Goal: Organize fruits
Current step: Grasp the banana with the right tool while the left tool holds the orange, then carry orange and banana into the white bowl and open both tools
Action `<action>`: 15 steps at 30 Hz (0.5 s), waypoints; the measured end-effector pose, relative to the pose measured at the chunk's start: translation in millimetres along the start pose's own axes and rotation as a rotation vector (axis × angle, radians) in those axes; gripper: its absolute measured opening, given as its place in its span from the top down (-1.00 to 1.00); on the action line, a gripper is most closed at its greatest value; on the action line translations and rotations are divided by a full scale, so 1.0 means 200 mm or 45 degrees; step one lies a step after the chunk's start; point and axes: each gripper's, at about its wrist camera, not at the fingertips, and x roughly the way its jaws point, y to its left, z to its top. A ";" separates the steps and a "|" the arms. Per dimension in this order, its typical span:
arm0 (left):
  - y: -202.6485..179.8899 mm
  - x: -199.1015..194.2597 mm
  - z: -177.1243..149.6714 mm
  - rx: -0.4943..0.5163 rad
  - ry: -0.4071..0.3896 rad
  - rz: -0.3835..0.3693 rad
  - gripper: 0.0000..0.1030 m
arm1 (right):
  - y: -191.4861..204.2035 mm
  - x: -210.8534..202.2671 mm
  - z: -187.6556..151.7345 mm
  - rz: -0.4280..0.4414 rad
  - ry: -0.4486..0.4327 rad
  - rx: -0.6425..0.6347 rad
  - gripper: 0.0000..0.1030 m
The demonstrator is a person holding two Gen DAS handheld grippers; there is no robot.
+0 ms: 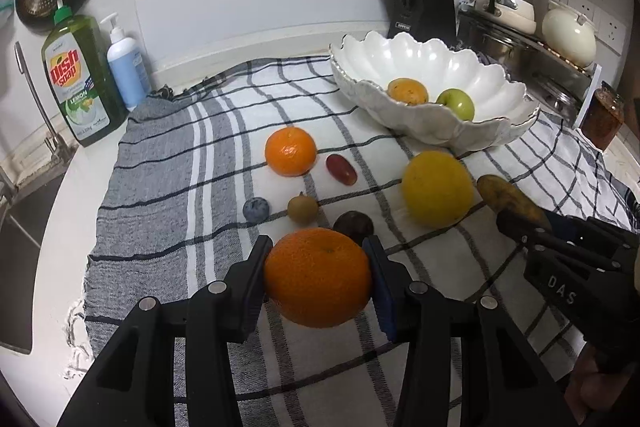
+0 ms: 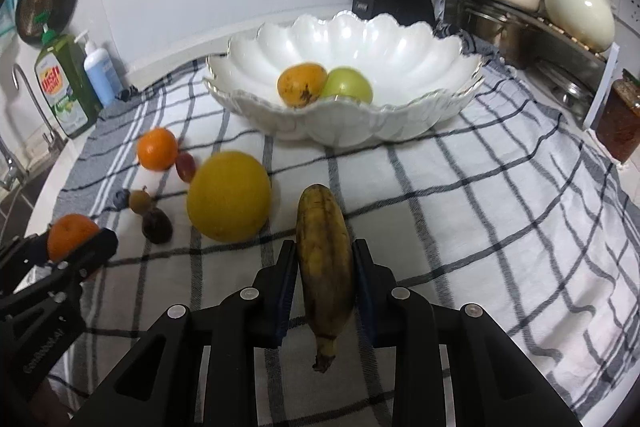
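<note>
Right wrist, jaws clamping banana (image 2: 325, 251), left's gripping orange (image 1: 318, 277)

An orange (image 1: 318, 277) sits clamped between the left gripper (image 1: 316, 279) pads; a browned banana (image 2: 326, 259) lies lengthwise between the right gripper (image 2: 325, 283) pads.

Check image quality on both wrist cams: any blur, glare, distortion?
Left wrist: sharp; fisheye bends the checked cloth lines, corners vignetted black. Right wrist: slight motion blur on the small orange and grape; glare patches inside the white bowl; same barrel distortion.
</note>
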 end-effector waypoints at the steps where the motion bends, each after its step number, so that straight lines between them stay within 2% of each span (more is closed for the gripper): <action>1: -0.01 -0.01 0.01 0.004 -0.005 -0.002 0.11 | 0.00 -0.01 0.01 0.001 -0.008 0.003 0.44; 15: -0.09 -0.09 0.16 0.032 -0.077 -0.040 0.11 | -0.07 -0.21 0.14 0.002 -0.137 0.035 0.45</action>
